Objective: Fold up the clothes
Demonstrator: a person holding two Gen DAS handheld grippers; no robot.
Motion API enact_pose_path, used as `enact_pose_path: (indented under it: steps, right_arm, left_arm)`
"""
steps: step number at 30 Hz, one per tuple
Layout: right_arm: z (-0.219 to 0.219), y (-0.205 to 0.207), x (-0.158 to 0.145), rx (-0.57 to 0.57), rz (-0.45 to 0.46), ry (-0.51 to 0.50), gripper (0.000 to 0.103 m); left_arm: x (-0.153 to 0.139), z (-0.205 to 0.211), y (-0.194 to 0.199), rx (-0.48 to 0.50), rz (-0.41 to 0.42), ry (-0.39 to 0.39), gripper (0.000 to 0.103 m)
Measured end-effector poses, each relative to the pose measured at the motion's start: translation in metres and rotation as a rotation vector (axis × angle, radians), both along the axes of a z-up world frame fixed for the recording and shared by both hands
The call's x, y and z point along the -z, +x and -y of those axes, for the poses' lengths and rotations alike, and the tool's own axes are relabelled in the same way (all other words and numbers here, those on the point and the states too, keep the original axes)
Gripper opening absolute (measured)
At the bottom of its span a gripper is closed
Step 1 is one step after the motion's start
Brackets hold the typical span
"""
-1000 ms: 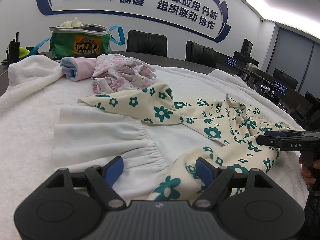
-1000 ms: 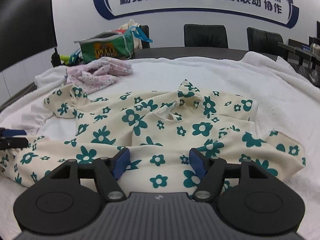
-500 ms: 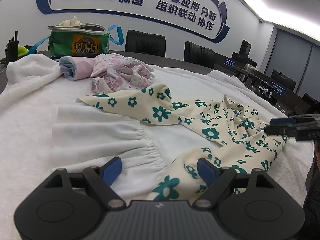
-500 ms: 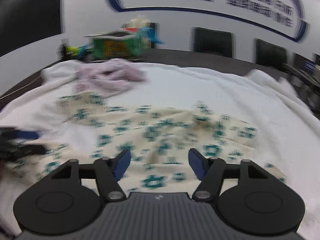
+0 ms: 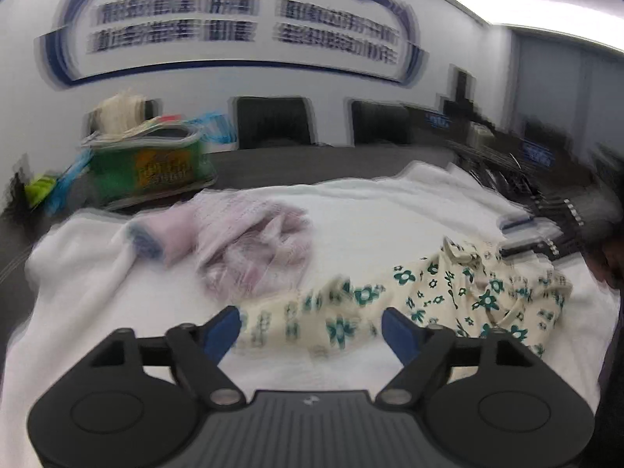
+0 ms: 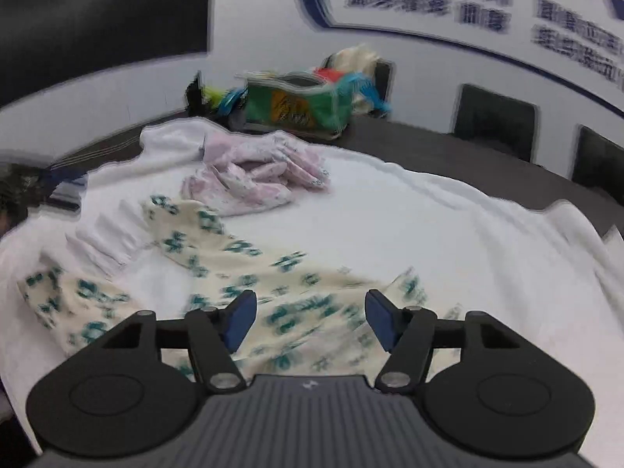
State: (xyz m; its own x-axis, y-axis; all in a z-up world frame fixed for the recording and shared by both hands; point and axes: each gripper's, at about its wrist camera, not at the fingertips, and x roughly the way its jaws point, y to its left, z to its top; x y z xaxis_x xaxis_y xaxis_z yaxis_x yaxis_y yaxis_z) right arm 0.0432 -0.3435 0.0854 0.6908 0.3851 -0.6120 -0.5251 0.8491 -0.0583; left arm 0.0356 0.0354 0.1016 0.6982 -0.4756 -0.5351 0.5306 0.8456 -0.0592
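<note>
Both my tongs mid-swing over the white towel (image 6: 429, 210), views smeared w/ motion. A sec ago each camera sat low & steady over the floral garment (image 6: 241, 273); now both have lifted and panned. In the left view the white gathered piece that lay just ahead of the fingers is out of frame, and one floral stretch lies across the gap instead. In the right view the camera has turned left, so the pink clothes (image 6: 253, 179), green bag (image 6: 296, 109) & white gathered piece (image 6: 105, 241) sit further into frame. The garment itself looks much as it did: spread loose, rumpled, no crisp fold seen. My read: I'm repositioning for a grip, not folding; can't say which edge comes next.

Left gripper (image 5: 312, 325): fingers spread wide, nothing between them. The floral garment (image 5: 429, 304) lies just beyond the tips, running right to a bunched heap at the towel's right side, near the blurred dark shape of my other tool (image 5: 534, 238). Touching or clear of cloth: can't tell thru the blur.

Right gripper (image 6: 310, 318): also spread wide, empty. Floral cloth lies directly under & ahead of the tips, then trails away left toward the white gathered piece beside it. The pink clothes sit further back, apart from the floral one; the bag stands behind them on the dark table (image 6: 409, 140).
</note>
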Motion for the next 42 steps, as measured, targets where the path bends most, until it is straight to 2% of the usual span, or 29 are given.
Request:
enact_pose_path:
  steps: [1, 4, 8, 9, 10, 11, 12, 14, 17, 18, 20, 22, 24, 26, 28, 31, 32, 34, 35, 37, 38, 39, 41, 42]
  right_arm:
    - [0.000, 0.006, 0.002, -0.027, -0.002, -0.018, 0.063]
    - [0.000, 0.024, 0.008, -0.107, -0.008, -0.072, 0.062]
    - [0.001, 0.049, 0.017, -0.213, -0.015, -0.144, 0.062]
    - [0.001, 0.055, 0.019, -0.240, -0.017, -0.163, 0.062]
    - [0.001, 0.061, 0.021, -0.266, -0.019, -0.181, 0.061]
    - [0.001, 0.067, 0.023, -0.293, -0.021, -0.199, 0.055]
    - [0.001, 0.073, 0.025, -0.320, -0.023, -0.217, 0.037]
    - [0.002, 0.085, 0.030, -0.373, -0.027, -0.253, 0.002]
    - [0.002, 0.104, 0.036, -0.453, -0.032, -0.307, 0.002]
    - [0.002, 0.098, 0.035, -0.465, 0.006, -0.333, 0.002]
    - [0.000, 0.052, 0.027, -0.451, 0.183, -0.406, 0.002]
    - [-0.001, 0.009, 0.029, -0.446, 0.285, -0.469, 0.002]
    - [-0.002, -0.029, 0.043, -0.460, 0.292, -0.551, 0.002]
    - [0.000, -0.058, 0.054, -0.469, 0.250, -0.599, 0.002]
    - [0.003, -0.076, 0.056, -0.462, 0.191, -0.599, 0.004]
    - [0.012, -0.091, 0.040, -0.434, 0.181, -0.487, 0.006]
    - [0.015, -0.094, 0.031, -0.428, 0.198, -0.425, 0.006]
    - [0.015, -0.101, 0.018, -0.431, 0.247, -0.309, 0.008]
    - [0.011, -0.103, 0.016, -0.430, 0.265, -0.262, 0.012]
    - [-0.004, -0.096, 0.013, -0.444, 0.270, -0.221, 0.029]
    - [-0.015, -0.090, 0.013, -0.454, 0.264, -0.234, 0.044]
    - [-0.026, -0.084, 0.015, -0.461, 0.259, -0.248, 0.053]
    - [-0.046, -0.075, 0.019, -0.490, 0.221, -0.266, 0.054]
    - [-0.056, -0.071, 0.021, -0.511, 0.198, -0.271, 0.054]
  left_arm:
    - [-0.004, 0.005, 0.020, 0.055, -0.006, 0.010, 0.078]
    - [0.009, 0.026, 0.072, 0.173, -0.066, 0.022, 0.075]
    - [0.036, 0.053, 0.116, 0.248, -0.130, 0.100, 0.071]
    - [0.045, 0.058, 0.124, 0.257, -0.157, 0.119, 0.065]
    - [0.054, 0.061, 0.130, 0.263, -0.205, 0.134, 0.044]
    - [0.062, 0.064, 0.134, 0.282, -0.250, 0.154, 0.027]
    - [0.067, 0.065, 0.132, 0.292, -0.268, 0.165, 0.009]
    - [0.067, 0.063, 0.118, 0.281, -0.216, 0.156, 0.008]
    - [0.050, 0.058, 0.078, 0.204, -0.075, 0.132, 0.007]
    - [0.044, 0.061, 0.055, 0.177, 0.013, 0.174, 0.007]
    - [0.039, 0.069, 0.005, 0.156, 0.136, 0.225, 0.007]
    - [0.041, 0.078, -0.045, 0.156, 0.209, 0.249, 0.007]
    - [0.059, 0.080, -0.075, 0.184, 0.167, 0.261, 0.012]
    - [0.076, 0.079, -0.096, 0.205, 0.132, 0.282, 0.016]
    - [0.072, 0.064, -0.100, 0.185, 0.105, 0.198, 0.020]
    - [0.067, 0.045, -0.103, 0.157, 0.070, 0.083, 0.027]
    - [0.067, 0.048, -0.101, 0.156, 0.079, 0.086, 0.029]
    - [0.066, 0.054, -0.096, 0.153, 0.097, 0.091, 0.053]
    - [0.066, 0.057, -0.093, 0.151, 0.106, 0.094, 0.057]
    - [0.065, 0.064, -0.088, 0.148, 0.123, 0.099, 0.058]
    - [0.065, 0.067, -0.085, 0.147, 0.132, 0.102, 0.058]
    - [0.066, 0.068, -0.082, 0.144, 0.131, 0.098, 0.058]
    - [0.071, 0.063, -0.071, 0.133, 0.072, 0.057, 0.052]
    - [0.072, 0.059, -0.068, 0.130, 0.058, 0.038, 0.035]
